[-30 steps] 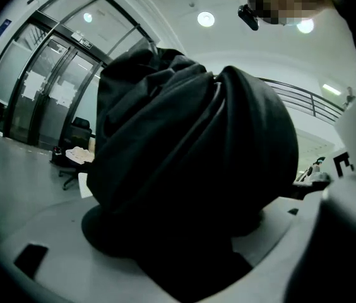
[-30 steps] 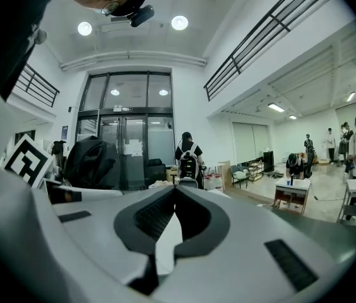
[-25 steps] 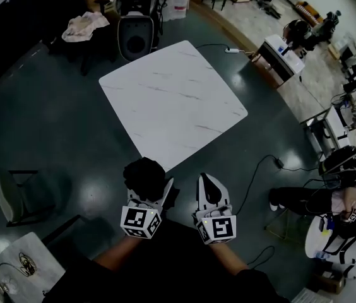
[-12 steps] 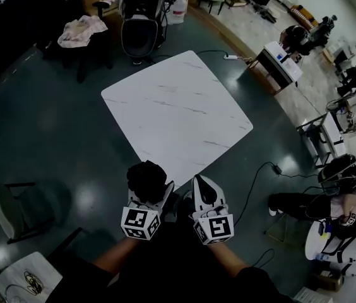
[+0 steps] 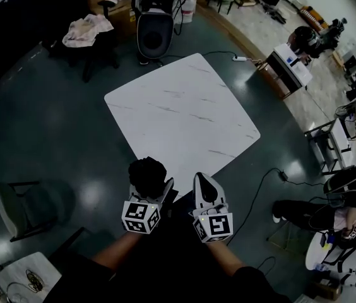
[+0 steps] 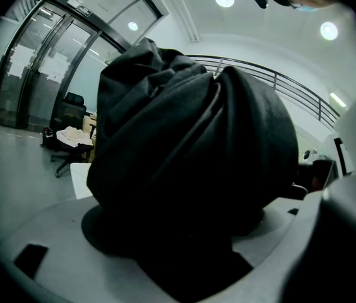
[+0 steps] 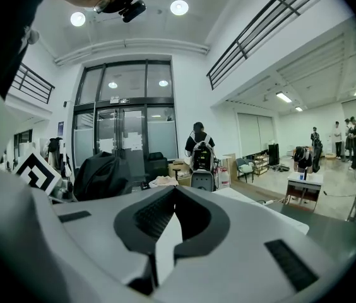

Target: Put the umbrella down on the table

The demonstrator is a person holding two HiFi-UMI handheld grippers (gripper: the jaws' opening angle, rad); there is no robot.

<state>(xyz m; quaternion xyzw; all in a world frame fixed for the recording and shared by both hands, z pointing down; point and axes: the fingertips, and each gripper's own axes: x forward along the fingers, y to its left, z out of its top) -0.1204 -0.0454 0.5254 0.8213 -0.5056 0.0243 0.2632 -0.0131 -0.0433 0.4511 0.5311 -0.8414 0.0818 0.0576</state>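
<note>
- Left gripper (image 5: 148,193): fingers clenched on umbrella (image 5: 147,173), a folded black bundle. Held in air above floor (image 5: 52,125), just short of worktop's near corner.
- Right gripper (image 5: 205,185): just beside left, fingers pressed together, nothing between.
- Worktop (image 5: 178,112): white, marble-patterned, ahead of both grippers.
- Pale cloth (image 5: 86,29): beyond worktop; support beneath too dark to tell.
- Risks, as judged: early release drops umbrella to floor; set at corner edge, bundle may overhang and roll off; loose fabric may snag fingers on release.
</note>
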